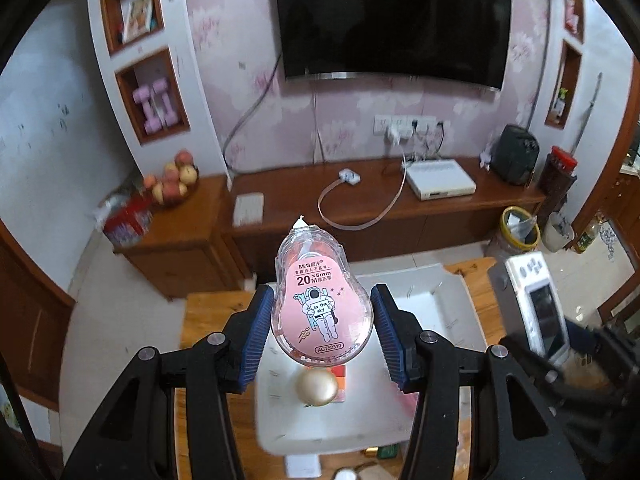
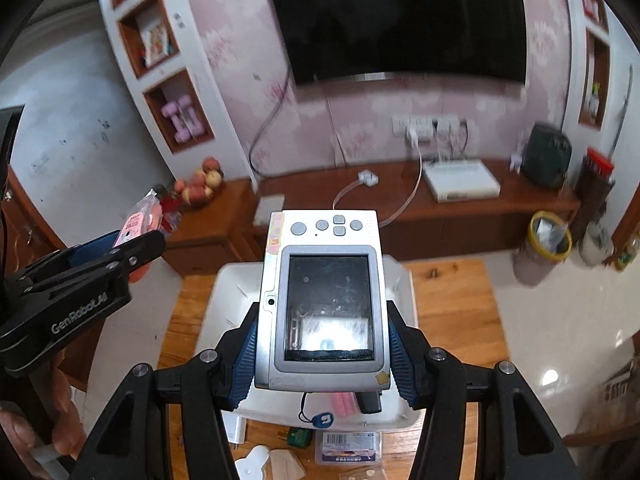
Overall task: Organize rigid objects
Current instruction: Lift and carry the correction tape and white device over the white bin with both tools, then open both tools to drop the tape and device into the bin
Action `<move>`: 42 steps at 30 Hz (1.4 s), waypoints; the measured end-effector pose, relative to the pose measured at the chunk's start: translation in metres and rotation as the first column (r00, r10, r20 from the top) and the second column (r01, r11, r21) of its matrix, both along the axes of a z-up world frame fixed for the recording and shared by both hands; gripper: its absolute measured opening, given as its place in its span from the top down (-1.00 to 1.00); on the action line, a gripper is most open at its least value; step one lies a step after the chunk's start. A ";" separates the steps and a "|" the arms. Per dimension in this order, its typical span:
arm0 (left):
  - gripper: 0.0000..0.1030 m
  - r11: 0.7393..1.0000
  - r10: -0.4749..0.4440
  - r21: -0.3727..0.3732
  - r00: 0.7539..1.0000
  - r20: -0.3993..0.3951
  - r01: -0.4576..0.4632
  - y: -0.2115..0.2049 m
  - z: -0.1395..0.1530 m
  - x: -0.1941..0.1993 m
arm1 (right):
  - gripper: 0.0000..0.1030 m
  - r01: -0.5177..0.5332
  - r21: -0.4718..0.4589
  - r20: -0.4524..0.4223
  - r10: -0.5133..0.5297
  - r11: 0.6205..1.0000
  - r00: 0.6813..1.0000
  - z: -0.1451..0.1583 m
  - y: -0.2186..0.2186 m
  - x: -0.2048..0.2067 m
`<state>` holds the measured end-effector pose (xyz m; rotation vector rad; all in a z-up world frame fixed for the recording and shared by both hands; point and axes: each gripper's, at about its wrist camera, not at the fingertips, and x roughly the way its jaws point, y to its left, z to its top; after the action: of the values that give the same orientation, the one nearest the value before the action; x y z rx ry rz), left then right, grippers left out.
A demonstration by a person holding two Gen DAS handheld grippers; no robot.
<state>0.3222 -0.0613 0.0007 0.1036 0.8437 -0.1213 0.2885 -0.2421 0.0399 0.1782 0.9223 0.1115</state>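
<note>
Currently both claws are loaded and raised above the white tray [image 1: 436, 292].

Left gripper [image 1: 322, 326]: jaws at mid width, blue ribbed pads [image 1: 256, 330] pressed on the two flanks of the correction tape dispenser [image 1: 320, 304], at its fat lower body. Nose points up and away from the tray. Clear plastic shell, pink label. Judgement: very light, stiff, thin-walled and slick. Wide belly is the right place to hold; the tapered nose would squirt out. Light squeeze only, the shell could crack.

Right gripper [image 2: 322, 354]: jaws wider, pads on the long edges of the silver handheld device [image 2: 322, 300], low on the body beside the screen. Button end sticks out forward, past the fingertips. Judgement: heavier than the tape, rigid, smooth case, glass or plastic screen is the fragile part. Edge grip keeps the pads off the screen. Top-heavy overhang, so it may pivot if tilted. Its wrist strap with a blue tag [image 2: 323, 419] dangles below and could snag the tray rim.

Tray sits on the wooden table [image 2: 452, 312], directly under both claws. Inside the tray: a gold ball [image 1: 317, 388], something pink and something dark, partly hidden. Nearer the camera than the tray, on the table: a barcode-labelled pack [image 2: 347, 446] and small bits, too blurred to name.
</note>
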 end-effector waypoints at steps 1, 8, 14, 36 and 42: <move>-0.05 1.000 -0.001 -0.001 1.000 -0.018 0.001 -0.003 -0.011 0.006 | -0.11 -0.002 0.000 -0.024 0.002 1.000 1.000 -0.015 0.001 0.006; -0.05 1.000 0.011 0.019 0.990 -0.138 -0.009 -0.021 -0.085 0.040 | -0.11 -0.021 -0.050 -0.153 0.013 0.999 0.988 -0.089 0.009 0.035; -0.05 1.000 -0.004 0.026 0.972 -0.233 0.010 -0.038 -0.140 0.055 | -0.11 -0.004 -0.055 -0.249 -0.010 0.998 0.969 -0.141 0.008 0.052; -0.63 0.999 -0.005 -0.039 0.915 -0.404 -0.012 -0.039 -0.192 0.068 | -0.37 -0.055 -0.092 -0.349 0.019 0.994 0.937 -0.182 0.015 0.059; -0.81 0.999 -0.021 -0.040 0.947 -0.320 0.009 -0.033 -0.153 0.045 | -0.38 -0.066 -0.084 -0.262 0.042 0.994 0.964 -0.151 0.016 0.032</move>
<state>0.3673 -0.0943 -0.1525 0.0551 1.1661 -0.1712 0.3210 -0.2261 -0.1113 0.0831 1.1926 0.0972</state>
